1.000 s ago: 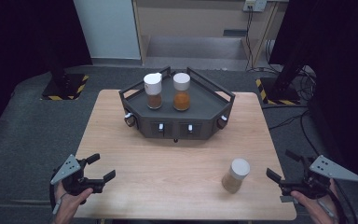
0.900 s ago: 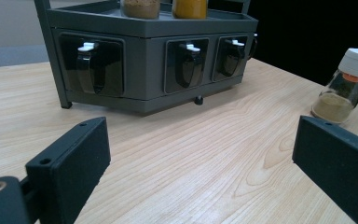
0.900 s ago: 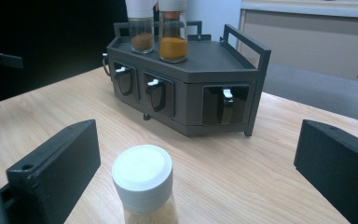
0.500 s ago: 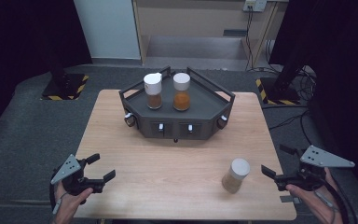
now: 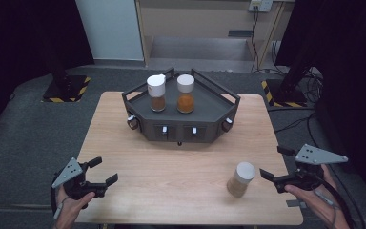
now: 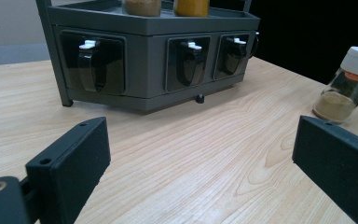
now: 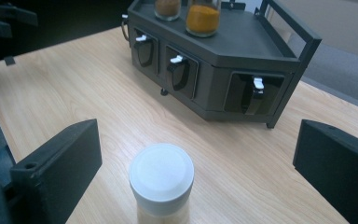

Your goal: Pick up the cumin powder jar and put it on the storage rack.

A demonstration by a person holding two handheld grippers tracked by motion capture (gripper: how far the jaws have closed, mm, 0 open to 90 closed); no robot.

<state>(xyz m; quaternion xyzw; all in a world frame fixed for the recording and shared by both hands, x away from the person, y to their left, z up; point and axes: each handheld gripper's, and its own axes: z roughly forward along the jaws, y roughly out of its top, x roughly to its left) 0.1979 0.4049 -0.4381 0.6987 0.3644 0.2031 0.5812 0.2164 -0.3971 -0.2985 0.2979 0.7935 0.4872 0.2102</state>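
**A:** Anything change since the last frame? Looks the same to me.

**B:** Mostly the right gripper (image 5: pixel 272 163). It's come in closer to the small glass spice jar with the white lid (image 5: pixel 240 179), and now sits just beside it at the near right of the light wooden bench (image 5: pixel 181 162). No contact yet. The left gripper (image 5: pixel 104 171) hasn't budged from the near left corner, and the jar is where it was.

**A:** What's inside the jar?

**B:** Pale tan powder in the bottom part. It stands upright on the bench, well clear of the dark grey angular spice rack (image 5: pixel 181 119) at the far side. Two more jars stand on top of the rack: a white-lidded jar of brown powder (image 5: pixel 157 93) on the left, and a white-lidded jar of orange powder (image 5: pixel 186 93) right next to it. The rack's front faces have little recessed black handles with white tips.

**A:** And the fingers?

**B:** Both pairs are spread wide and hold nothing. In the right gripper view the jar's lid sits low between the two black fingers (image 7: pixel 56 163), gaps on either side. The left fingers (image 6: pixel 70 158) just frame bare bench, with the jar off to the far right.
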